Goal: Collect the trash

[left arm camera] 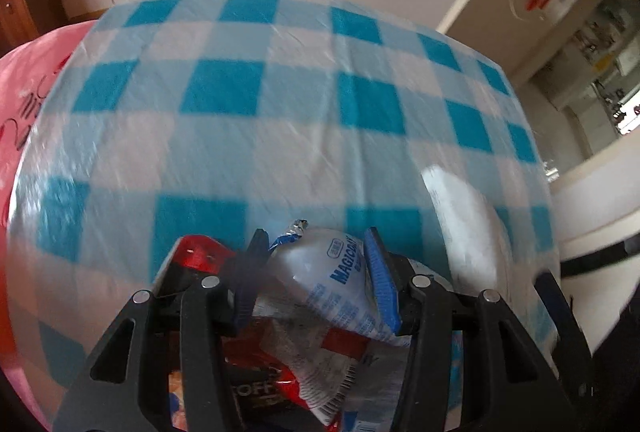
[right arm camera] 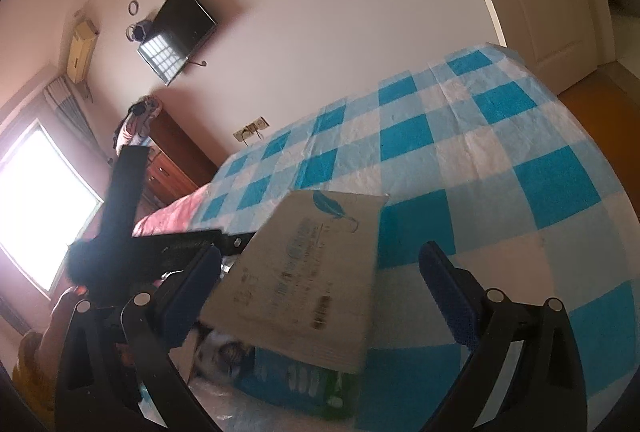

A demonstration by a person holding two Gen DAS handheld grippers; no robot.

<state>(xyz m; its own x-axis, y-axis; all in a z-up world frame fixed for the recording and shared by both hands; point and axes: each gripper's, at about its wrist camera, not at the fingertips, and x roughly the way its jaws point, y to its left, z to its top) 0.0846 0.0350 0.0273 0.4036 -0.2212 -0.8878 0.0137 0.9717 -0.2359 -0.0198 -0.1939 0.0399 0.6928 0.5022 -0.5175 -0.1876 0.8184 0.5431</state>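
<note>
Holding a white-and-blue wrapper [left arm camera: 340, 284] between its blue pads, the left gripper [left arm camera: 316, 272] is carrying one item of trash above the blue-checked tablecloth [left arm camera: 280, 112]; both pads are pressing on the wrapper and pinching it across its middle.

Item 1, wrapper: crumpled plastic, twisted foil end poking past the fingertips. Printing reads "MAGICOM" or close to it; the last letters are bending out of sight.

Item 2, red packet [left arm camera: 280, 384]: lying under the left gripper, behind the wrapper. White letters "OFF" are showing, likely part of a coffee brand.

Item 3, cardboard flap [right arm camera: 312, 272]: standing between the fingers of the right gripper [right arm camera: 320, 288], whose jaws are standing wide apart and touching nothing that can be made out. A blue feather logo is printed on it; the lines of text below are too blurred to read. A blue box [right arm camera: 280, 372] with green print is sitting below the flap.

Risks: the wrapper is thin and slick, so a shallow pinch may be letting it slide out while the hand is moving. The flap could be catching the right gripper's near finger and tipping the box.
</note>
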